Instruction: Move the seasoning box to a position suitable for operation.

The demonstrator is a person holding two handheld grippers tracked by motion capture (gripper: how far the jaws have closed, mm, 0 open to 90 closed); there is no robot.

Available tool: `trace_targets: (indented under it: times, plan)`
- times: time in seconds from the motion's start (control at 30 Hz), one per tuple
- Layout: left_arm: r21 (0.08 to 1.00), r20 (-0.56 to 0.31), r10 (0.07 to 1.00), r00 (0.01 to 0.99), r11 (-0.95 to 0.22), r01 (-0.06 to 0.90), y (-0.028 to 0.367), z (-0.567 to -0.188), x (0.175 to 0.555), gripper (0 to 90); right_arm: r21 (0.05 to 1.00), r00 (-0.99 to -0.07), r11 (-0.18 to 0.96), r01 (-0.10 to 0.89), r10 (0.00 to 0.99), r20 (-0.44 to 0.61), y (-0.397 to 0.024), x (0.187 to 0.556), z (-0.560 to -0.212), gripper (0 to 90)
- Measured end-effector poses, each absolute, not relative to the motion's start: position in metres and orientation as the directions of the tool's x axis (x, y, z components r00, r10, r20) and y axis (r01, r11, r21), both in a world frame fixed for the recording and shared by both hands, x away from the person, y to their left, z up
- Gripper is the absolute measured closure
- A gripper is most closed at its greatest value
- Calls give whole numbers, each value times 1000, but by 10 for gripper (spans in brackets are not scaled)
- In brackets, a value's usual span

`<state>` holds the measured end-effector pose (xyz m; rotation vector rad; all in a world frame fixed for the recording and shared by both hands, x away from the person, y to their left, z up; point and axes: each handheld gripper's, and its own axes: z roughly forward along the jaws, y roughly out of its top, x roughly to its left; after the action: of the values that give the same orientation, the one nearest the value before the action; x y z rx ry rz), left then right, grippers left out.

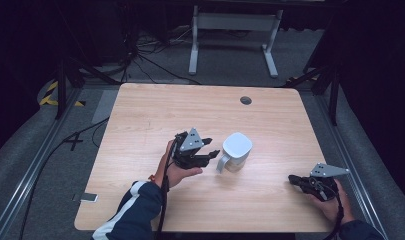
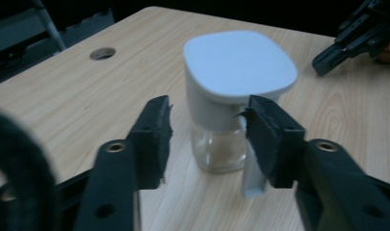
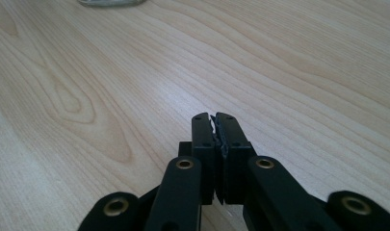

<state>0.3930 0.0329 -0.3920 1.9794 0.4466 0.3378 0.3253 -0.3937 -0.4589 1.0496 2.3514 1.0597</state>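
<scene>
Jug with white lid and clear base sits mid-table, upright. Nearest: right gripper at front-right edge, jaws clenched, empty. Left gripper just beside jug's handle, jaws apart, not visibly gripping. Cable hole far side.

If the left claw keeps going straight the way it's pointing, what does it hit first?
Most likely the white handle of the lidded glass jug: in the left gripper view it stands right at the inner face of one jaw of the left claw, with the glass body just beyond. Depth is hard to judge.
</scene>
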Motion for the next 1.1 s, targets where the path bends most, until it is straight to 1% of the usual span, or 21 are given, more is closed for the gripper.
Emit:
trace_targets:
  times: [0.07, 0.1, 0.13, 0.17, 0.2, 0.23, 0.27, 0.33, 0.43, 0.5, 0.6, 0.67, 0.83, 0.9, 1.1]
  plan:
    - [908, 64, 442, 895, -397, 131, 28, -389, 392, 657, 752, -663, 448, 483, 748, -21, -393, 326, -460, 856]
    - [908, 82, 422, 903, -405, 107, 25, -386, 392, 735, 745, -664, 457, 486, 748, -26, -393, 326, -461, 851]
    - [908, 82, 422, 903, -405, 107, 25, -386, 392, 765, 746, -664, 458, 484, 747, -27, -393, 327, -462, 861]
    - [910, 83, 419, 904, -403, 103, 23, -384, 391, 765, 746, -664, 458, 484, 747, -27, -393, 327, -462, 861]
    - [910, 86, 415, 906, -403, 98, 22, -383, 392, 796, 744, -666, 462, 483, 745, -30, -393, 327, -462, 867]
    - [914, 83, 404, 911, -394, 91, 21, -383, 392, 851, 741, -666, 467, 483, 745, -35, -392, 327, -462, 883]
    - [917, 79, 393, 916, -389, 88, 19, -382, 393, 851, 741, -666, 467, 483, 745, -35, -392, 327, -462, 883]
    - [908, 89, 390, 917, -409, 86, 14, -383, 394, 889, 739, -667, 471, 482, 744, -38, -391, 326, -462, 886]
    - [902, 90, 357, 930, -426, 76, 5, -383, 396, 895, 743, -668, 464, 483, 744, -31, -392, 327, -462, 887]
    - [885, 108, 345, 932, -460, 68, -3, -384, 395, 895, 742, -671, 474, 473, 740, -45, -391, 326, -462, 886]
    - [882, 109, 343, 933, -467, 69, -7, -386, 395, 897, 743, -674, 482, 465, 737, -56, -391, 325, -462, 886]
    - [883, 111, 359, 927, -464, 74, -4, -385, 395, 896, 745, -674, 478, 465, 737, -51, -392, 325, -463, 885]
    - [886, 83, 356, 931, -453, 94, -2, -387, 396, 897, 743, -676, 484, 462, 735, -58, -392, 326, -462, 875]
    - [881, 96, 353, 931, -465, 86, -3, -386, 395, 898, 742, -673, 483, 465, 738, -58, -392, 326, -462, 861]
    - [885, 95, 356, 930, -458, 85, -2, -387, 397, 900, 742, -672, 484, 464, 738, -61, -392, 326, -462, 863]
